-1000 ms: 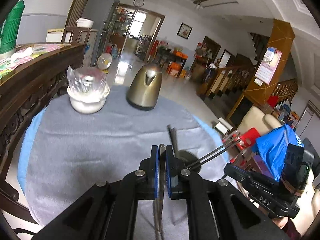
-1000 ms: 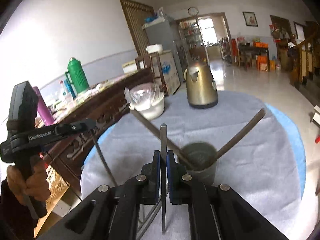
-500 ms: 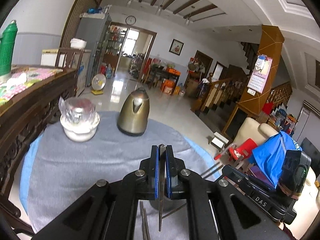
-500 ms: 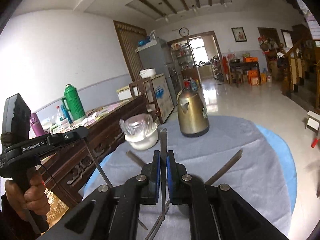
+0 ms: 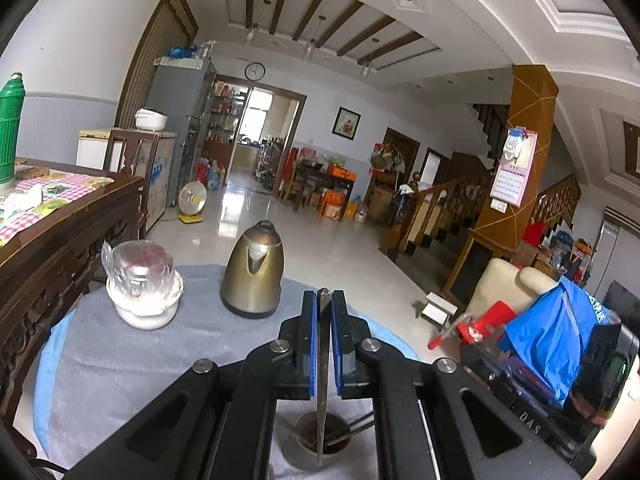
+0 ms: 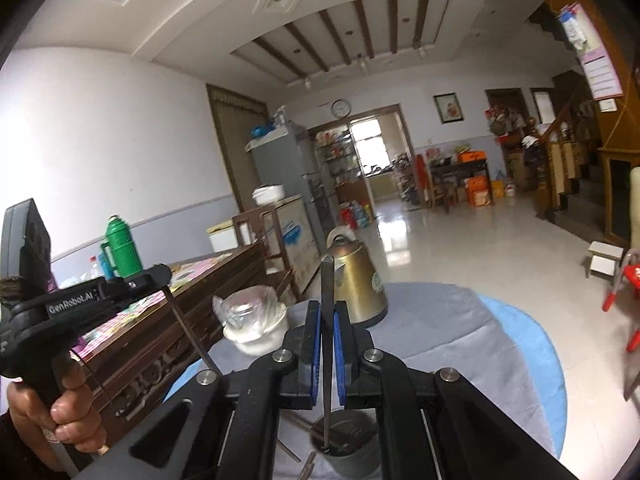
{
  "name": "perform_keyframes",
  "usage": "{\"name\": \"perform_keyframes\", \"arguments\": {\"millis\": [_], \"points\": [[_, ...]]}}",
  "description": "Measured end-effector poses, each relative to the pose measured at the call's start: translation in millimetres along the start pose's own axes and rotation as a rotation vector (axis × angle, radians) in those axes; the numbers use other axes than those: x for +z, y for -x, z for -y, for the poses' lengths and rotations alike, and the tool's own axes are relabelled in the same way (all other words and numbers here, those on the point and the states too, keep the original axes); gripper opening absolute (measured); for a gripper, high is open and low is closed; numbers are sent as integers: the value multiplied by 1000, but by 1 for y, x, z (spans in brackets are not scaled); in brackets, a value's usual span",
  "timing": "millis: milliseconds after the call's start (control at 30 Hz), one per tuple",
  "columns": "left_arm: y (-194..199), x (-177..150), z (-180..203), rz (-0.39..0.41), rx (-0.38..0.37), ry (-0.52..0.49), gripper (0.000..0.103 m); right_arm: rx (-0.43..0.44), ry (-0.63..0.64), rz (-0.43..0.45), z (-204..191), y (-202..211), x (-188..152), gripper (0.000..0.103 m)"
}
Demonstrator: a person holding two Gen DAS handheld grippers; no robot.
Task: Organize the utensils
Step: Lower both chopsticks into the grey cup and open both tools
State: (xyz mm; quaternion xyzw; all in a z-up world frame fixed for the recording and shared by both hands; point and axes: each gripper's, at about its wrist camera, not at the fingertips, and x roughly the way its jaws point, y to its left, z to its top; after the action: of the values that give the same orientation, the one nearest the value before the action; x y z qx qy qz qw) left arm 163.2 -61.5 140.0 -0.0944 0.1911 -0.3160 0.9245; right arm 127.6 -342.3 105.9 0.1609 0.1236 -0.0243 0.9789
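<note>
My left gripper [image 5: 324,300] is shut on a thin dark chopstick [image 5: 322,392] that hangs straight down, its tip inside a small dark holder cup [image 5: 320,438] on the grey cloth. My right gripper [image 6: 327,312] is shut on another dark chopstick [image 6: 327,360], upright, its lower tip inside the same cup [image 6: 346,450]. Other sticks lean in the cup. The left gripper also shows in the right wrist view [image 6: 162,276], at the left, a hand around its grip.
A gold kettle [image 5: 253,272] and a white bowl under clear plastic [image 5: 144,294] stand at the far side of the round cloth-covered table [image 5: 120,360]. A carved wooden sideboard [image 5: 52,240] runs along the left. A blue bag [image 5: 560,332] lies at the right.
Both grippers have risen and tilted up, so each view shows more room and ceiling. Both chopsticks have gone from beside the cup to upright with their tips in it.
</note>
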Motion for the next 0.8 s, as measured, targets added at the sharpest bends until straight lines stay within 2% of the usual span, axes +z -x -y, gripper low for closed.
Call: {"name": "perform_keyframes", "arguments": {"millis": [133, 333, 600, 800], "points": [[-6, 3, 4, 41, 8, -8, 7, -32, 17, 7, 4, -4, -6, 6], [-20, -7, 7, 69, 16, -10, 7, -43, -9, -40, 13, -17, -20, 6], [-37, -17, 6, 37, 15, 8, 6, -45, -24, -73, 19, -18, -31, 6], [-30, -19, 0, 31, 8, 20, 6, -39, -46, -108, 24, -24, -39, 6]]}}
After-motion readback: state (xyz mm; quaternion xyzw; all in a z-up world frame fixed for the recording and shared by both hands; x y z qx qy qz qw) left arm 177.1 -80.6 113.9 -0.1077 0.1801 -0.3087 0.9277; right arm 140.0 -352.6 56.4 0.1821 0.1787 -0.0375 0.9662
